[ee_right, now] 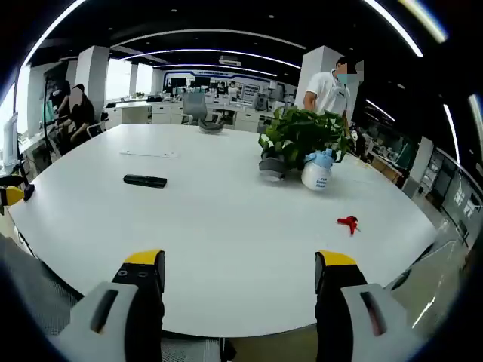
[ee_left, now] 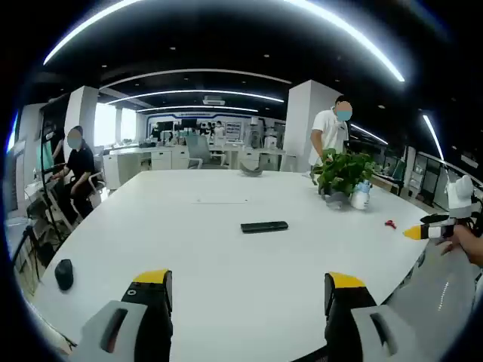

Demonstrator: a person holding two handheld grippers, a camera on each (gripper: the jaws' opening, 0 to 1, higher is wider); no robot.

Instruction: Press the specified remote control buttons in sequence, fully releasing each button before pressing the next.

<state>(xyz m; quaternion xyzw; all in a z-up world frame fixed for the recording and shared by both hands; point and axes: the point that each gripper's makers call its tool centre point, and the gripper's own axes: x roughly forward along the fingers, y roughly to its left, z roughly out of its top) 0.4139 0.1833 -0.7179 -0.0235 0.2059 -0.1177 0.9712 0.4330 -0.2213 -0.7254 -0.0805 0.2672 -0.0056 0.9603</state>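
A black remote control lies flat on the large white table, well ahead of my left gripper, whose yellow-tipped jaws stand wide apart with nothing between them. In the right gripper view the same remote lies far off to the left on the table. My right gripper is open and empty over the table's near edge. The right gripper's yellow tip, held by a hand, shows at the right edge of the left gripper view. The left gripper's tip appears at the left edge of the right gripper view.
A potted green plant and a white spray bottle stand at the far side of the table. A small red object lies near them. A black mouse sits at the table's left edge. People stand and sit beyond the table.
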